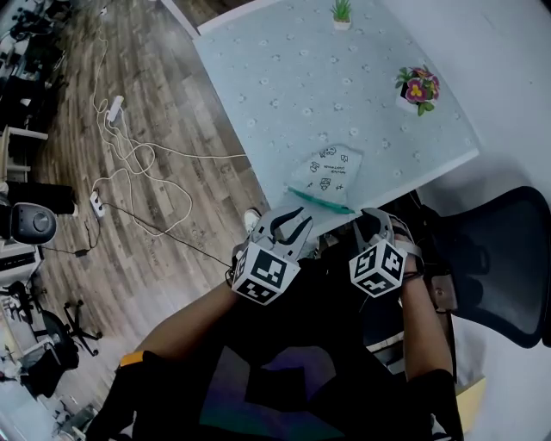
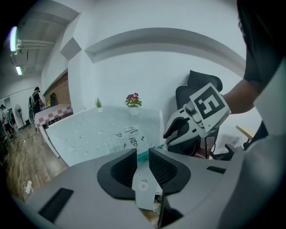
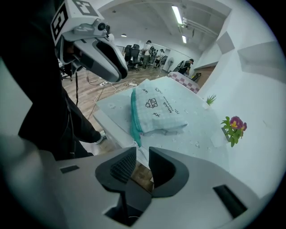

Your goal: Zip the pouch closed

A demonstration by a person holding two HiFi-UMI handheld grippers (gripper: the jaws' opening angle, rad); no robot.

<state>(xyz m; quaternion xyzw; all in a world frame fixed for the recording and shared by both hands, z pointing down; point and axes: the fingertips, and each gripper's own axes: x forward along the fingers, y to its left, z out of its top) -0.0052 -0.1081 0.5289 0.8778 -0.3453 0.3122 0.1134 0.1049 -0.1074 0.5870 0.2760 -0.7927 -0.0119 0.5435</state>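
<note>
A pale blue pouch (image 1: 325, 172) with small printed drawings lies at the near edge of the table (image 1: 284, 77); its teal zipper edge (image 1: 322, 201) faces me. In the right gripper view the pouch (image 3: 157, 109) lies ahead with the zipper (image 3: 133, 117) running along its left side. My left gripper (image 1: 291, 220) hovers open just short of the table edge, left of the pouch. The right gripper (image 1: 380, 220) is open too, off the table to the pouch's right. In both gripper views the left gripper (image 2: 143, 157) and right gripper (image 3: 142, 155) hold nothing between their jaws.
A pot of pink flowers (image 1: 418, 89) and a small green plant (image 1: 342, 12) stand at the table's far side. A black office chair (image 1: 495, 250) is to my right. Cables and a power strip (image 1: 116, 108) lie on the wooden floor at left.
</note>
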